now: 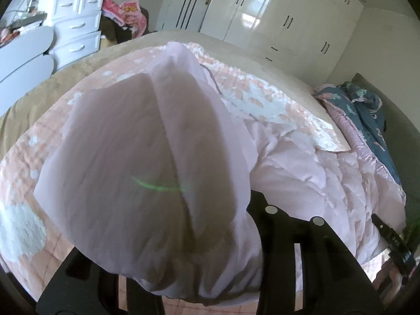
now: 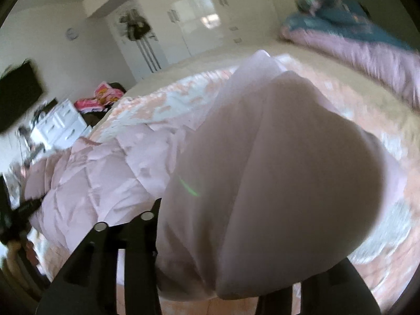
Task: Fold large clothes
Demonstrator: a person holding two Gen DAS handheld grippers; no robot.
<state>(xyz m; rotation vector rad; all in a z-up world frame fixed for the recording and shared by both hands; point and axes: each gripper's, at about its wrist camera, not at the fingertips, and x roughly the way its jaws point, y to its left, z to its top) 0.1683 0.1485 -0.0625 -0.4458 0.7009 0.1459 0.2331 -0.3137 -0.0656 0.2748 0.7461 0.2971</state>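
A pale pink padded garment (image 1: 147, 162) hangs bunched over both grippers, its bulk spreading down onto the bed (image 1: 78, 78), which carries a peach and white patterned cover (image 1: 252, 97). At the left gripper (image 1: 181, 270) a thick fold of the cloth fills the space between the black fingers (image 1: 315, 262); the tips are buried in it, so I cannot tell whether the jaws pinch the fabric or stand loose around it. The right gripper (image 2: 236, 283) looks much the same: a rounded wad of the garment (image 2: 275, 178) sits between its fingers (image 2: 113, 260) and hides the pads, and its grip cannot be read either. The quilted body of the garment lies crumpled on the cover between the two tools. Beyond the bed stand white wardrobes (image 1: 275, 18), a white chest of drawers (image 1: 76, 26), and a blue floral quilt (image 1: 367, 115) heaped at the bed's far side.
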